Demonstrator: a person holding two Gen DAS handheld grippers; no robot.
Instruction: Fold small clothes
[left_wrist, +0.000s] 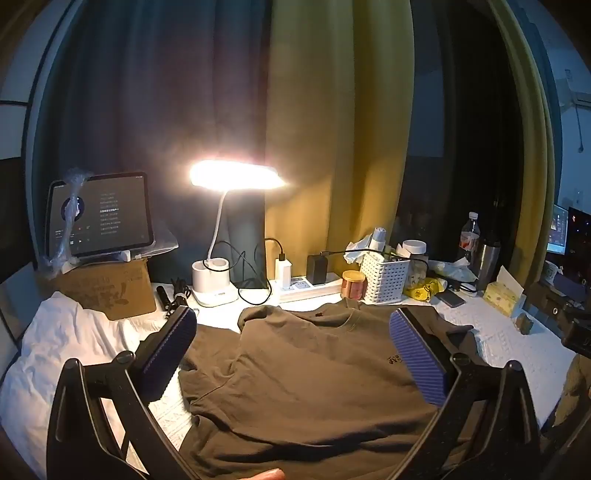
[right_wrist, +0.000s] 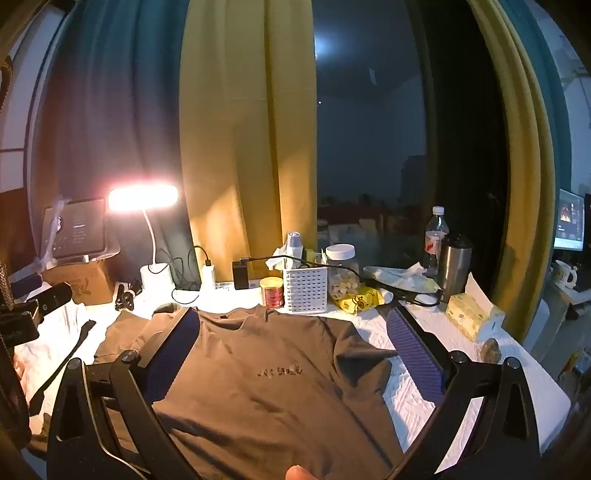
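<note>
A brown T-shirt (left_wrist: 314, 373) lies spread flat on the white-covered table (left_wrist: 517, 343), collar toward the far edge and small dark lettering on the chest. In the right wrist view the same T-shirt (right_wrist: 266, 376) fills the middle, its right sleeve folded onto the white cover. My left gripper (left_wrist: 293, 323) hovers open above the shirt's left half, nothing between its blue pads. My right gripper (right_wrist: 291, 321) hangs open over the chest and right sleeve, holding nothing. Part of the left gripper's body shows at the left edge of the right wrist view.
Along the far edge stand a lit desk lamp (left_wrist: 221, 229), a tablet on a cardboard box (left_wrist: 99, 214), a power strip with chargers (left_wrist: 306, 284), a white basket (right_wrist: 306, 290), a red tin, a jar, a bottle, a steel tumbler (right_wrist: 455, 269) and a tissue box (right_wrist: 471, 314). Curtains hang behind.
</note>
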